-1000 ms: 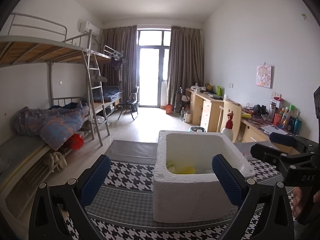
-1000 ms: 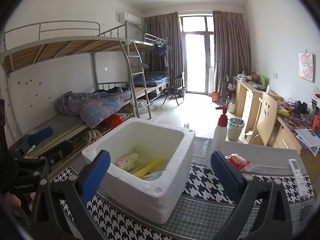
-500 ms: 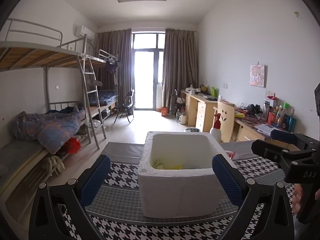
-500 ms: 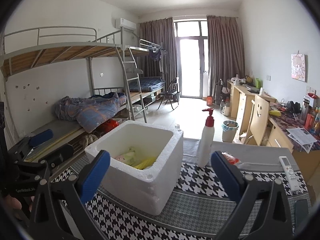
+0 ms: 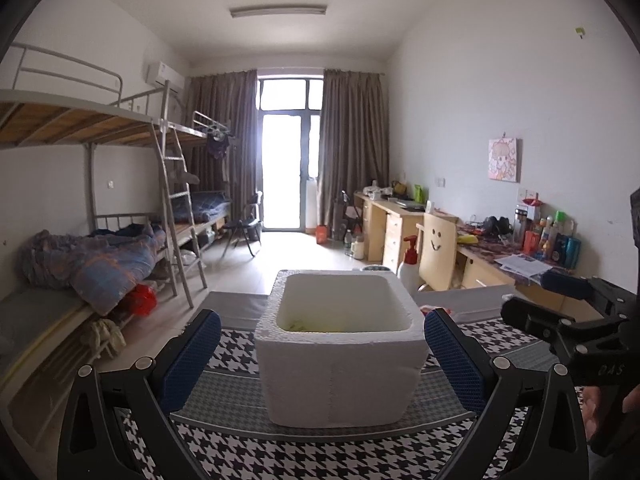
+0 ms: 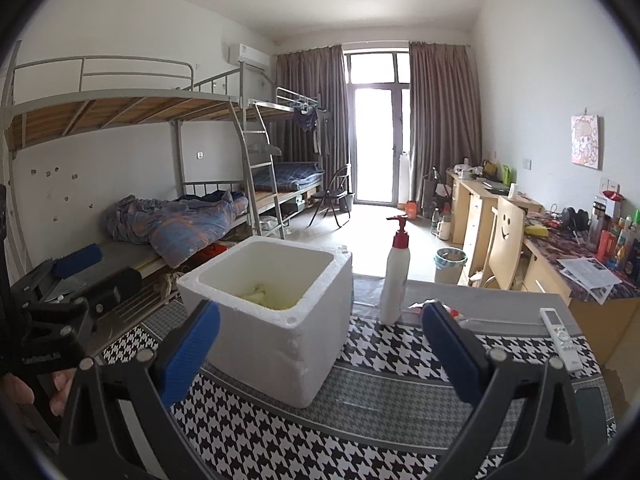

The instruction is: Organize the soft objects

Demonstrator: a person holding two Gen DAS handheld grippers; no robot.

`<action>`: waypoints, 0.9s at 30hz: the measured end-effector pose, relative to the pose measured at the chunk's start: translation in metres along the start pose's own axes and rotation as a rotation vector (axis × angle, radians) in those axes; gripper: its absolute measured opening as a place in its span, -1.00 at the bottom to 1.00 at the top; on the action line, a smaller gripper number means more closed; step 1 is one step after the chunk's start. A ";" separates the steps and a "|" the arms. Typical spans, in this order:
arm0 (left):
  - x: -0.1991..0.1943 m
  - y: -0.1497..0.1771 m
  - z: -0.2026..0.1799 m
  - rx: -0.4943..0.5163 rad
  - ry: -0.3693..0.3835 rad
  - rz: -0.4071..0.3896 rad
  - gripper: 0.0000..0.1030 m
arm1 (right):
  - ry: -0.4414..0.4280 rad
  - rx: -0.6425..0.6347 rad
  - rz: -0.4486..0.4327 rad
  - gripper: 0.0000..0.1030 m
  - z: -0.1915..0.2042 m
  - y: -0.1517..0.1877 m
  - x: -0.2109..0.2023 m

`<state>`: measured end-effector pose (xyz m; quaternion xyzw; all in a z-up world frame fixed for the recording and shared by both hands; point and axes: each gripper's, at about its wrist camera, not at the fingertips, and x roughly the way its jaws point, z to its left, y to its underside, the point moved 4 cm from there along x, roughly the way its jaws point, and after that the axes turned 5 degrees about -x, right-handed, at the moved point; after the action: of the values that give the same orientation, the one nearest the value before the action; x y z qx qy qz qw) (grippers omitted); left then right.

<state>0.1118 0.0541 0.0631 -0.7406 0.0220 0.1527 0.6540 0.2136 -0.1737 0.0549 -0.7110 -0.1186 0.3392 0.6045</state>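
Right now I have both tools spread wide and holding nothing: the left gripper (image 5: 322, 354) faces the near wall of the foam box (image 5: 340, 364), the right gripper (image 6: 320, 350) sits off to its right. The box stands on the houndstooth mat (image 6: 400, 360), with yellowish soft items (image 6: 266, 298) lying in its bottom. I judge the packing step nearly done. A red-and-white packet (image 6: 454, 314) lies just beside the pump bottle (image 6: 396, 280); whether it is soft I cannot tell. If so, my right tool should reach forward and close on it gently.
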 end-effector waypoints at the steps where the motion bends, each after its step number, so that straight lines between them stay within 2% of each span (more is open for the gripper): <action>1: -0.002 0.000 -0.001 0.009 -0.011 -0.007 0.98 | 0.002 -0.001 -0.004 0.98 0.000 0.001 -0.001; 9: -0.009 0.007 -0.007 0.001 -0.006 -0.013 0.98 | 0.018 0.005 -0.030 0.98 -0.003 0.009 -0.013; 13: -0.012 0.012 -0.010 0.000 0.021 -0.009 0.98 | 0.033 0.016 -0.037 0.98 -0.006 0.015 -0.017; 27: -0.023 0.026 -0.014 -0.004 0.008 -0.031 0.98 | 0.060 0.036 -0.068 0.98 -0.010 0.036 -0.035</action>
<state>0.0870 0.0328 0.0457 -0.7427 0.0129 0.1398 0.6547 0.1854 -0.2102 0.0328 -0.7054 -0.1187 0.2990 0.6315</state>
